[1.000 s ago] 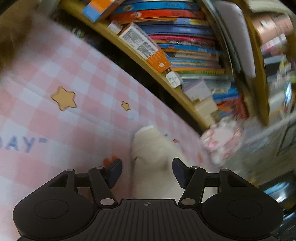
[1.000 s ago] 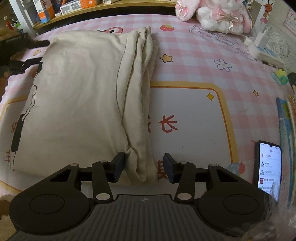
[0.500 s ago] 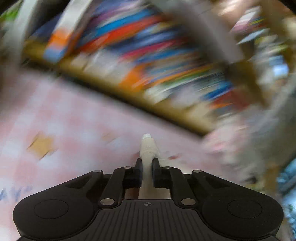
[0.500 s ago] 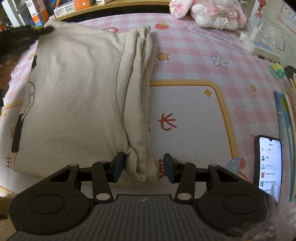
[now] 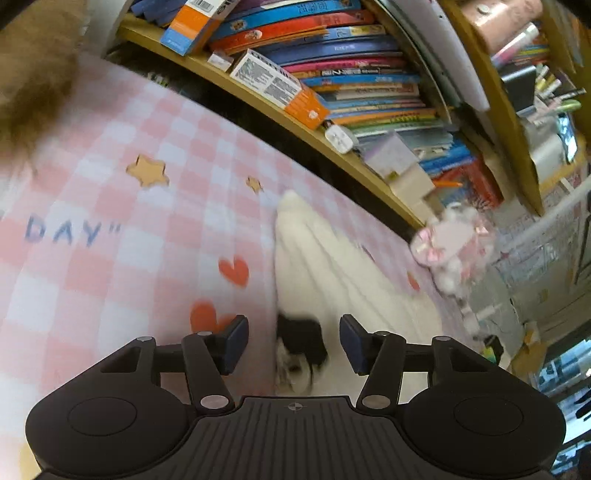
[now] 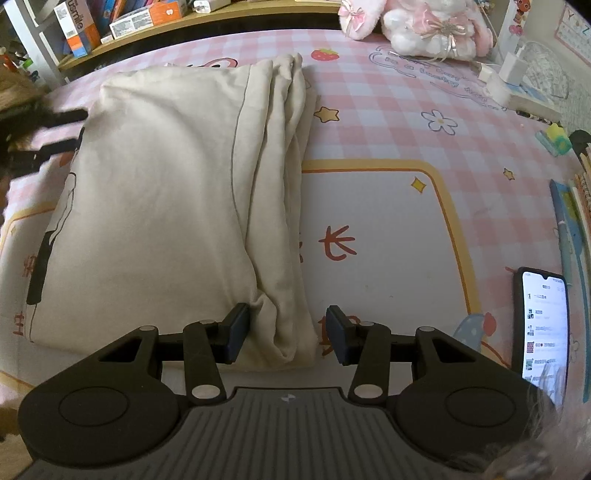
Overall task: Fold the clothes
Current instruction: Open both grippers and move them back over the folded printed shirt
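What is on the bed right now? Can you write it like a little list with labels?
surface: pink checked sheet with stars, hearts and a flower
clothing: cream garment, folded flat, bunched folds along its right edge
left claw: jaws opening, over the garment's edge, pads not pressing it
right claw: jaws apart, either side of the garment's near corner, not pinching
phone: lying on the sheet at the right, screen lit
plush toy: pink and white, at the far edge
shelf: stacked books and boxes beside the bed
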`<state>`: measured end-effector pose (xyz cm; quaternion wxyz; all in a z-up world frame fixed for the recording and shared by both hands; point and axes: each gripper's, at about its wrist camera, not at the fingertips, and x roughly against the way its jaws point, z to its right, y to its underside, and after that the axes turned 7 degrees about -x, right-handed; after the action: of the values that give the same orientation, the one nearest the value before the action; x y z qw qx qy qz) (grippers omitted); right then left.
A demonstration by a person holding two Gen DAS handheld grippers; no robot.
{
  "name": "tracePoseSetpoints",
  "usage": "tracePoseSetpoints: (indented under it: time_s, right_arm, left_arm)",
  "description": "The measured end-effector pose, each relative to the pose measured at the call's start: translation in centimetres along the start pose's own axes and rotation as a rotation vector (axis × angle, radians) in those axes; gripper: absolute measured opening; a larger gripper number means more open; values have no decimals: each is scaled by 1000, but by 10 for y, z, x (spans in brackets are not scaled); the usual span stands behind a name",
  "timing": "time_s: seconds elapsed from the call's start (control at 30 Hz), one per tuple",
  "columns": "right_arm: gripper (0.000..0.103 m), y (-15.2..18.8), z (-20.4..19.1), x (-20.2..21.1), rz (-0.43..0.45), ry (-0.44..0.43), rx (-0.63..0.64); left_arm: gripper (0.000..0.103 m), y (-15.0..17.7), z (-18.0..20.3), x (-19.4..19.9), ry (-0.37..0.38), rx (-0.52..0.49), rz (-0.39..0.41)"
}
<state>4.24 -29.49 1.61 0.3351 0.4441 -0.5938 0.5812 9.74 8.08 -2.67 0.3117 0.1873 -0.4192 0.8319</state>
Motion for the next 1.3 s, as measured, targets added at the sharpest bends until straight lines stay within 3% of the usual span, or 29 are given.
tracePoseSetpoints:
  time_s: [0.13, 0.2, 0.23, 0.27, 0.4, 0.5, 0.57, 0.7, 0.9, 0.97, 1.03, 1.3]
  right_arm:
    - [43, 1, 1, -1, 4, -13, -9]
    - [43, 2, 2, -1, 7, -20, -17]
    - [43, 2, 2, -1, 10, -24, -23]
    - [43, 3, 3, -2, 14, -27, -29]
    - [43, 6, 3, -2, 32, -33, -48]
    - [43, 9, 2, -1, 48, -30, -55]
    - [43, 10, 1, -1, 54, -28, -54]
    - [43, 11, 0, -2, 62, -29, -44]
    - [44, 12, 1, -2, 72, -46, -15]
    - [44, 12, 1, -2, 73, -55, 2]
    - [44, 12, 1, -2, 75, -68, 22]
    - [45, 13, 6, -2, 96, -123, 84]
  left_arm:
    - [43, 18, 6, 6, 36, 34, -21]
    - [31, 22, 9, 8, 19, 36, -40]
    - [13, 23, 11, 9, -4, 28, -57]
    - [3, 23, 14, 10, -26, 9, -61]
    - [3, 22, 41, 27, -69, -179, 16]
    - [4, 22, 43, 19, -105, -262, -9]
    - [8, 21, 29, 10, -114, -207, -48]
    - [18, 19, 24, 14, -141, -173, -46]
    - [28, 36, 42, 53, -196, -199, 41]
    - [53, 45, 48, 67, -207, -202, 69]
    - [63, 56, 59, 78, -231, -220, 101]
    - [76, 93, 100, 92, -349, -248, 106]
